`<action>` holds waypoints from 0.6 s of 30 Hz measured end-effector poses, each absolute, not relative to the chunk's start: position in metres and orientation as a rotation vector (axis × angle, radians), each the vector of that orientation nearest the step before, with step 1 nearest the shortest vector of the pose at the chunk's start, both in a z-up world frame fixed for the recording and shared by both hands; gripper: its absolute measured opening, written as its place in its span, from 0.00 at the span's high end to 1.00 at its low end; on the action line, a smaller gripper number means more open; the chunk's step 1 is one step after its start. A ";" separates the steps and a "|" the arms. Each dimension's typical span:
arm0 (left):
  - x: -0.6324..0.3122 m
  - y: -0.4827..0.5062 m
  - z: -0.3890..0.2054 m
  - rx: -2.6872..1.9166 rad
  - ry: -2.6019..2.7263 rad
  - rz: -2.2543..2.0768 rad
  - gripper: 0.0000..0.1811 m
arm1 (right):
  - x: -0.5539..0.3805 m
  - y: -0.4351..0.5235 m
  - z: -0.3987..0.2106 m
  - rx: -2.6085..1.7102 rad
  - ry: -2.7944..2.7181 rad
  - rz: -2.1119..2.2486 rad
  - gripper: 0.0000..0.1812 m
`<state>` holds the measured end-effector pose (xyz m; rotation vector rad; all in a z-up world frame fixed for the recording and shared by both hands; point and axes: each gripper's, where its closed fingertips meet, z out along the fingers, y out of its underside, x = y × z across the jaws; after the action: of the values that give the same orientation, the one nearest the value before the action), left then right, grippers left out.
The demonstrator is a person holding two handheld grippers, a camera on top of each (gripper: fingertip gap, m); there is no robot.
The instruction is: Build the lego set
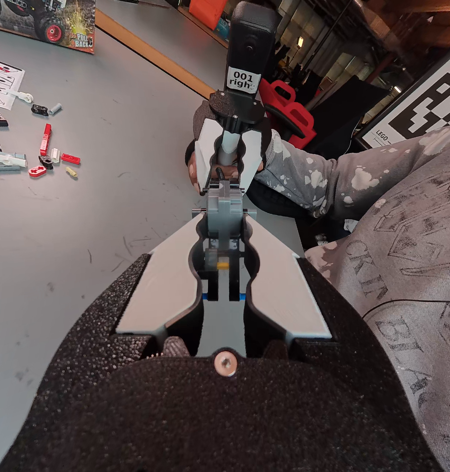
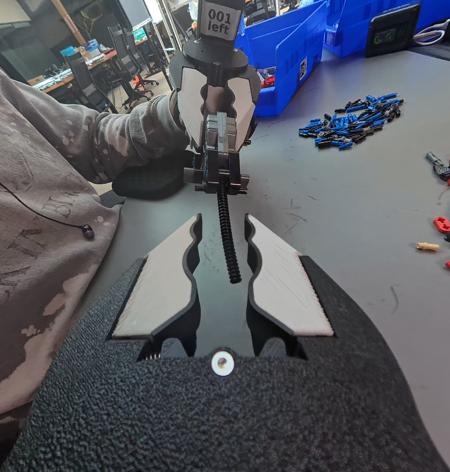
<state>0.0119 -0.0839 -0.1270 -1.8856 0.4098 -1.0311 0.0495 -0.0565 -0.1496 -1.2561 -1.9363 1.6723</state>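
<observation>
**Two grippers, one lego assembly between them**

We see one lego assembly (image 1: 222,214) clamped in our left gripper (image 1: 223,217), above the table (image 1: 91,229). Our right gripper (image 2: 223,217) faces it from 12 o'clock, fingers spread apart; one black ribbed hose (image 2: 227,237) hangs between them, untouched. One pile of pins (image 2: 351,120) lies at 2 o'clock.
</observation>
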 end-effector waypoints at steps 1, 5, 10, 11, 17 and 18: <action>0.012 -0.084 -0.127 -1.885 0.411 -1.030 0.86 | 0.049 -0.058 -0.151 -1.252 -1.947 1.658 0.82; 0.012 -0.085 -0.129 -1.892 0.424 -1.025 0.86 | 0.052 -0.058 -0.150 -1.214 -1.969 1.625 0.96; 0.022 -0.090 -0.140 -1.945 0.522 -0.981 0.86 | 0.055 -0.048 -0.125 -1.149 -1.884 1.678 0.96; 0.023 -0.090 -0.143 -1.959 0.541 -0.963 0.86 | 0.054 -0.047 -0.123 -1.139 -1.880 1.675 0.97; 0.033 -0.091 -0.155 -2.022 0.635 -0.873 0.86 | 0.039 -0.055 -0.110 -1.090 -1.880 1.609 1.00; 0.034 -0.091 -0.156 -2.027 0.640 -0.864 0.86 | 0.036 -0.059 -0.114 -1.082 -1.910 1.573 1.00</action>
<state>0.0343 -0.0913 -0.1560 -2.0270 0.6399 -0.8641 0.0357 -0.0592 -0.1138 -1.0818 -1.9096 1.5728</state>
